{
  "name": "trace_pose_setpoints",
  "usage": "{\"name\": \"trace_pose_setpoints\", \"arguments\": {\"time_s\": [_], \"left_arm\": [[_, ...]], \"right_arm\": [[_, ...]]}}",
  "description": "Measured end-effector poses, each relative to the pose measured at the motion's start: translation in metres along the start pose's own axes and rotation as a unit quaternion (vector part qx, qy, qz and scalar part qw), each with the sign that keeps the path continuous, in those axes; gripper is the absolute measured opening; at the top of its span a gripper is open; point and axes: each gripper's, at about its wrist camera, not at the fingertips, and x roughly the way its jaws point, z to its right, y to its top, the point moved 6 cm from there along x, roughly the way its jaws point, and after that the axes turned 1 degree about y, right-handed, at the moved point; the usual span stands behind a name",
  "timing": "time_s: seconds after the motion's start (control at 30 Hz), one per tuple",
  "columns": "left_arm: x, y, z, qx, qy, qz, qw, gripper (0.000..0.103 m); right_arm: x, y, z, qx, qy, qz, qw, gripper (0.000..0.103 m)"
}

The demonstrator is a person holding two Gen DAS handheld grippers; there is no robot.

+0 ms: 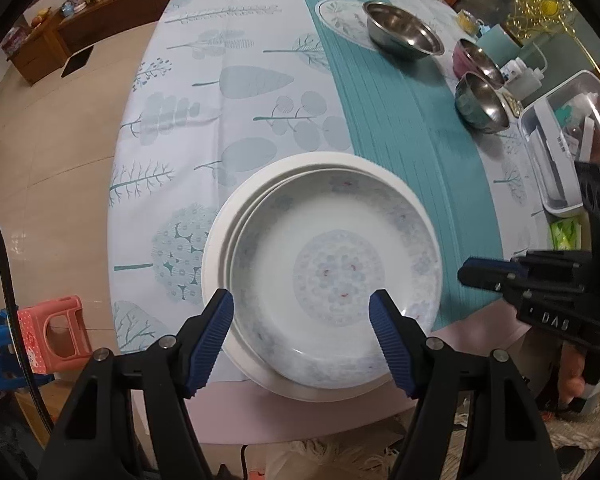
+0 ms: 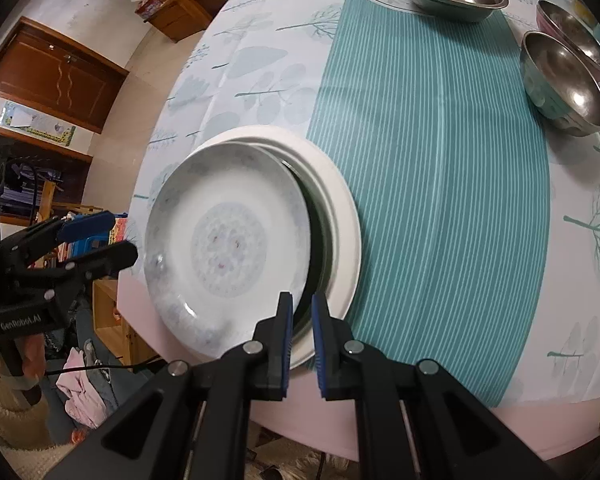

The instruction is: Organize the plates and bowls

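Note:
A patterned white plate lies tilted on a stack of plain white plates at the table's near edge. My right gripper is shut on the patterned plate's near rim and holds its right side lifted off the white stack. My left gripper is open and empty, its fingers just above the plate's near side; it also shows in the right wrist view. Three steel bowls stand at the far right.
A teal striped runner crosses the tablecloth. A clear storage box and small bottles sit at the right edge. Plastic stools stand on the floor to the left. A wooden cabinet is beyond the table.

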Motion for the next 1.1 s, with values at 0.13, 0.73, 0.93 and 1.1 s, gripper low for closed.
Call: {"name": "trace_pose_setpoints", "arguments": {"time_s": [0.13, 0.73, 0.93, 1.1], "left_arm": [[-0.011, 0.002, 0.007, -0.012, -0.004, 0.019, 0.9997, 0.069], [-0.083, 0.033, 0.089, 0.032, 0.005, 0.118, 0.9925, 0.084], [-0.107, 0.064, 0.107, 0.045, 0.019, 0.15, 0.9874, 0.086], [-0.122, 0.104, 0.118, 0.053, 0.022, 0.174, 0.983, 0.088]], "right_arm": [[-0.009, -0.009, -0.002, -0.007, 0.003, 0.012, 1.0, 0.01], [-0.105, -0.02, 0.033, -0.009, -0.006, 0.126, 0.992, 0.029], [-0.147, 0.0, 0.05, -0.01, -0.031, 0.171, 0.985, 0.029], [-0.174, 0.033, 0.062, -0.001, -0.051, 0.199, 0.979, 0.03]]}}
